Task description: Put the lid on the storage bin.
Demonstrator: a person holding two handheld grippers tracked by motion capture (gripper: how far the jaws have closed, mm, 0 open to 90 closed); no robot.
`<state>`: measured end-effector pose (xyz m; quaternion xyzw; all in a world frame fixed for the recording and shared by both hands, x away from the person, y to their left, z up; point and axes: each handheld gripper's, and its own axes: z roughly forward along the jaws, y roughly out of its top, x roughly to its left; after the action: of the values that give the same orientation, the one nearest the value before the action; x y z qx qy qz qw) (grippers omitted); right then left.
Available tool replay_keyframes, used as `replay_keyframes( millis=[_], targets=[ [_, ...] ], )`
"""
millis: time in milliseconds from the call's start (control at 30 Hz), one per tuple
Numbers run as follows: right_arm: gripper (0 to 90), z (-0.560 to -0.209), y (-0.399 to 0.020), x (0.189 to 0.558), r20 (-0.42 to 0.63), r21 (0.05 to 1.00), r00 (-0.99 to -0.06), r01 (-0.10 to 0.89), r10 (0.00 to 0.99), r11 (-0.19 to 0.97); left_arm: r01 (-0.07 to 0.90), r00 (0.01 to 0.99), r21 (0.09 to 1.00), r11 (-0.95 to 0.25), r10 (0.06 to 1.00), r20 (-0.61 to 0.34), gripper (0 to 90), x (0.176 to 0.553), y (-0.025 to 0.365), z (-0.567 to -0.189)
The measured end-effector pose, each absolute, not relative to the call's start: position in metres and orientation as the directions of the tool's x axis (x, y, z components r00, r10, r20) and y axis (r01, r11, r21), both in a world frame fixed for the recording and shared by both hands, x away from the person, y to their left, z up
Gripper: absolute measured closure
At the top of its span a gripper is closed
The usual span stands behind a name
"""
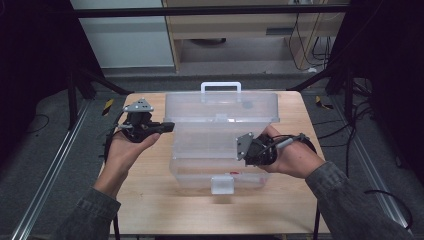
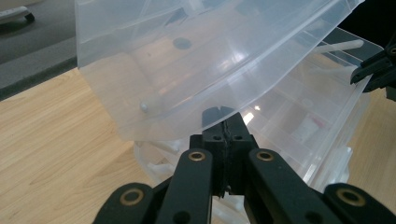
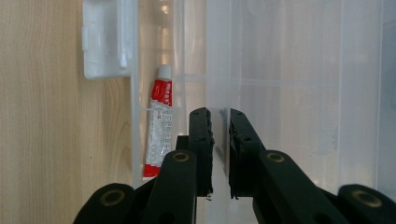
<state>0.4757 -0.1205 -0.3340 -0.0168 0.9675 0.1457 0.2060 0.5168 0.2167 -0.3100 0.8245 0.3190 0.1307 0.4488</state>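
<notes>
At the wooden table (image 1: 150, 205), we hold the clear plastic organizer box (image 1: 220, 150) with its lid (image 1: 222, 106) half raised: our left gripper (image 2: 227, 122) is clamped shut at the lid's edge, apparently pinching it, while our right gripper (image 3: 218, 116) closes on an inner plastic wall (image 3: 218, 70) (a thin, slick hold). We judge the lid could slip and drop. The red-and-white tube (image 3: 159, 126) carries print too small to read.

The storage box (image 1: 220, 140) is clear, colourless plastic with a milky white handle (image 1: 220, 86) at 12 o'clock and a frosted white latch (image 1: 222, 184) at 6 o'clock. A small tube (image 3: 159, 128) inside is red and white with a white cap. The worktop (image 1: 150, 200) is pale wood with a fine grain. Each hand-held gripper, left (image 1: 167, 126) and right (image 1: 250, 150), is black with a grey plate; brass-coloured rivets dot the jaws. The sleeves (image 1: 345, 200) are grey-green.
</notes>
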Motion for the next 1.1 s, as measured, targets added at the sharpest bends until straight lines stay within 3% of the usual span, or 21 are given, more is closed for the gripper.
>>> replay_keyframes(
  millis=[533,867,967,1100],
  targets=[
    [79.4,-0.340,-0.126,0.471,-0.395,0.316,-0.916,-0.067,0.067,0.946,0.428,0.762,0.814,-0.393,0.640,-0.092,89.4,0.510,0.220,-0.315],
    [60.4,-0.346,-0.139,0.461,-0.402,0.375,-0.903,-0.014,0.149,0.927,0.430,0.770,0.811,-0.397,0.630,-0.099,89.4,0.502,0.221,-0.322],
    [49.0,-0.347,-0.147,0.455,-0.418,0.406,-0.889,-0.001,0.185,0.914,0.432,0.771,0.807,-0.402,0.629,-0.100,89.4,0.498,0.222,-0.325],
    [41.4,-0.349,-0.157,0.446,-0.420,0.441,-0.874,0.039,0.245,0.897,0.435,0.774,0.808,-0.399,0.624,-0.109,89.5,0.494,0.223,-0.331]
  ],
)
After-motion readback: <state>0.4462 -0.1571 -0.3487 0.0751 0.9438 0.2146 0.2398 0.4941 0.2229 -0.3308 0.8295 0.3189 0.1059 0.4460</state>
